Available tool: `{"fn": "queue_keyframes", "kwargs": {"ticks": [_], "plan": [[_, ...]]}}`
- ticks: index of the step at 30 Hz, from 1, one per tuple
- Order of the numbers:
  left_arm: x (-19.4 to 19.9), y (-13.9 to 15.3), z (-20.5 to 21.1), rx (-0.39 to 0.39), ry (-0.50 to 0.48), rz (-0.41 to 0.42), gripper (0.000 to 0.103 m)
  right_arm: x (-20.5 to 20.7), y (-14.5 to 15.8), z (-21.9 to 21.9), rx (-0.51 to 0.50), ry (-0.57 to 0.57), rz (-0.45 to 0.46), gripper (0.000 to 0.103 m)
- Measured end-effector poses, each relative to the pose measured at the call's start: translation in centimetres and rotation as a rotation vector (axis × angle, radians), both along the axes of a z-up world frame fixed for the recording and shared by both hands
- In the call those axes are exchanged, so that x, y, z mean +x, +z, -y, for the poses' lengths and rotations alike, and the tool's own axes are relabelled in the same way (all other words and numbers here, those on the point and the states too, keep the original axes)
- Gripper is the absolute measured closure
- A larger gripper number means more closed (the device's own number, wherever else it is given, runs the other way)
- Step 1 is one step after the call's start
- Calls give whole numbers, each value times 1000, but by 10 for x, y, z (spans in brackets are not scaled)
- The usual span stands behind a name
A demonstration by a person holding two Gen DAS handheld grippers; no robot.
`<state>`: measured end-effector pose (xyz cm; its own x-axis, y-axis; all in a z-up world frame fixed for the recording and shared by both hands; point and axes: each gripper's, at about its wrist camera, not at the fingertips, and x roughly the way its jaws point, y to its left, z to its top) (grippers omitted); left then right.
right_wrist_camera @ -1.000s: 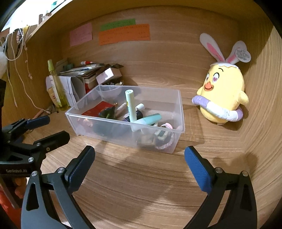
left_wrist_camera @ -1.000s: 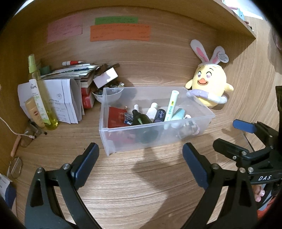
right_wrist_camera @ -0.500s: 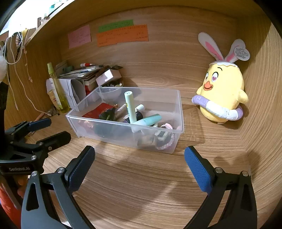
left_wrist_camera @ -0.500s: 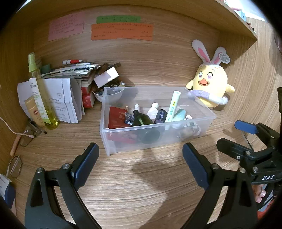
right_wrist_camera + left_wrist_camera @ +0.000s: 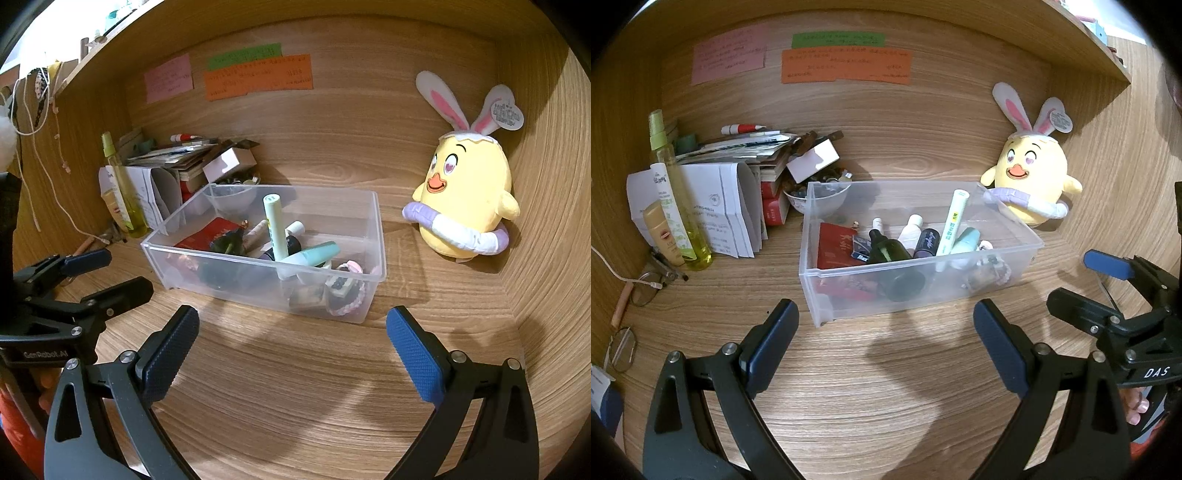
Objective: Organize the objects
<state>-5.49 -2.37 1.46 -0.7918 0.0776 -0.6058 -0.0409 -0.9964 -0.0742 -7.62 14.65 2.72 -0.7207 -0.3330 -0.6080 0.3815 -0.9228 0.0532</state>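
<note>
A clear plastic bin (image 5: 807, 221) sits mid-desk and holds a pale green tube (image 5: 955, 221), a dark green dropper bottle (image 5: 890, 251), a red booklet (image 5: 834, 245), a teal tube (image 5: 967, 240) and small bottles. My left gripper (image 5: 884, 317) hovers open just in front of the bin, with nothing between its fingers. From the right wrist view, the bin (image 5: 378, 229) shows the same green tube (image 5: 275, 225) and a pink bracelet (image 5: 351, 295). My right gripper (image 5: 293, 321) is open and empty, short of the bin's near right corner.
A yellow chick plush (image 5: 1030, 181) leans in the back right corner. At the left stand a spray bottle (image 5: 676, 199), folded papers (image 5: 727, 206), a stack of books and a bowl (image 5: 816, 195). Glasses (image 5: 624, 350) lie at the far left. Bare wood lies in front of the bin.
Both grippers stay open and hover almost still. The views drift only slightly, and nothing in the bin has moved.
</note>
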Motion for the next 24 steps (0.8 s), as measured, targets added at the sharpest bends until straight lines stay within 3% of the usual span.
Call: {"fn": "queue_keyframes", "kwargs": {"ticks": [24], "plan": [[-1,0,-5,0,-6,7,6,-1,2,-2,-5,-2,-2,2]]}}
